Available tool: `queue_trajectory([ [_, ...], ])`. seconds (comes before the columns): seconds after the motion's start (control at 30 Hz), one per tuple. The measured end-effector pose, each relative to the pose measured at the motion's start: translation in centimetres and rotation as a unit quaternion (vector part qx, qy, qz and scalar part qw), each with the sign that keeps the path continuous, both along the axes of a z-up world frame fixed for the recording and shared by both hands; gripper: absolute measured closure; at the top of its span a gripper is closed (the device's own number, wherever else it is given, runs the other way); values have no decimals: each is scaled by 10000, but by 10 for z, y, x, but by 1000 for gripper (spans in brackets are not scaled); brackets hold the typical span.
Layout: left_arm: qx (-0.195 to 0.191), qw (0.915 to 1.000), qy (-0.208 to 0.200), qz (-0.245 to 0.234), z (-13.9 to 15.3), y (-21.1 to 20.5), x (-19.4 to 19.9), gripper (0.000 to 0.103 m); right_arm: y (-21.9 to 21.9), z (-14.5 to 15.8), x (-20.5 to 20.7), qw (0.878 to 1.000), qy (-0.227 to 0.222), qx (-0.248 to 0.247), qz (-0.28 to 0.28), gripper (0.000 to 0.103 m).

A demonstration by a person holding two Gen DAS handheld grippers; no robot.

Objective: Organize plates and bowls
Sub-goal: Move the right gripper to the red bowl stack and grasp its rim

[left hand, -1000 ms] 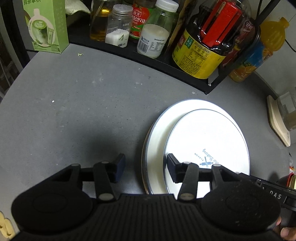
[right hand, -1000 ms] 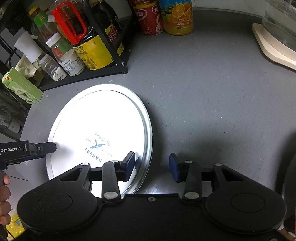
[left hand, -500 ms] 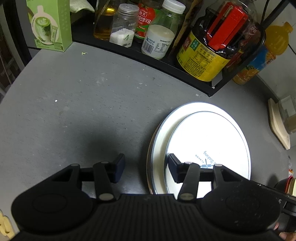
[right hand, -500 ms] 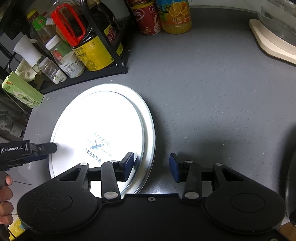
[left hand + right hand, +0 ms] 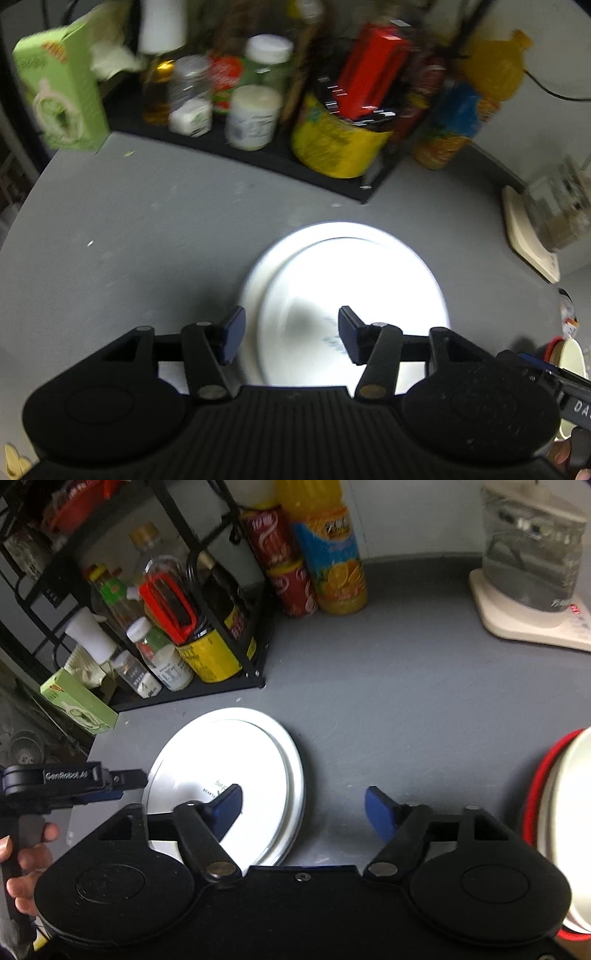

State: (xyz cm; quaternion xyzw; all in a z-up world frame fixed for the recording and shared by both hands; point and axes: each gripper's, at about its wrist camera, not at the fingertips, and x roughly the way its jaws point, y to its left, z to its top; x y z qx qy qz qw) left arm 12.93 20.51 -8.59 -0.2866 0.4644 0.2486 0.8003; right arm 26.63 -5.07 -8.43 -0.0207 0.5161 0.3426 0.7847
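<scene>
1. Left hand-held gripper (image 5: 291,334): jaws apart and just opened further, nothing clamped; the stacked plates (image 5: 351,280) lie below and beyond the fingertips, not touched.
2. Right hand-held gripper (image 5: 303,808): jaws spread wide, just opened, empty; the plates (image 5: 236,768) lie flat on the grey counter (image 5: 406,709) under its left finger.
3. Smaller printed plate rests on the larger one.
4. Red-rimmed bowl (image 5: 561,812): at right edge, well apart.
5. Black rack (image 5: 207,635) with bottles: beyond the plates.
</scene>
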Motion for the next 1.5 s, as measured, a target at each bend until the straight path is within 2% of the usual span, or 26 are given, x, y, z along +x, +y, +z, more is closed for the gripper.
queue_trajectory([
  [0.07,96,9998,-65,-167,5,-11,7,36,-12,6,0,9999,-48,55,-78,18],
  [0.17,175,9991,-117,-381,9,-30,22,30,-31,15,1,9996,-106,103,-223,12],
  [0.27,125,9976,-184,-659,12,-52,40,29,-54,25,5,9987,-236,139,-439,8],
  [0.43,74,9933,-269,-1122,20,-94,72,27,-96,34,12,9954,-367,118,-874,7],
  [0.6,-75,9841,-329,-1742,23,-140,102,27,-141,34,15,9895,-393,123,-1385,6],
  [1.0,-272,9643,-415,-2600,24,-232,161,27,-236,27,25,9698,-422,-53,-2403,4],
  [1.23,-436,9623,-127,-2681,-1,-263,186,27,-270,-7,35,9614,159,-20,-2746,4],
  [1.4,-638,9662,178,-2490,-27,-269,198,27,-272,-30,44,9655,472,1,-2561,5],
  [1.5,-599,9685,289,-2399,-37,-273,199,27,-271,-45,51,9692,647,87,-2374,6],
])
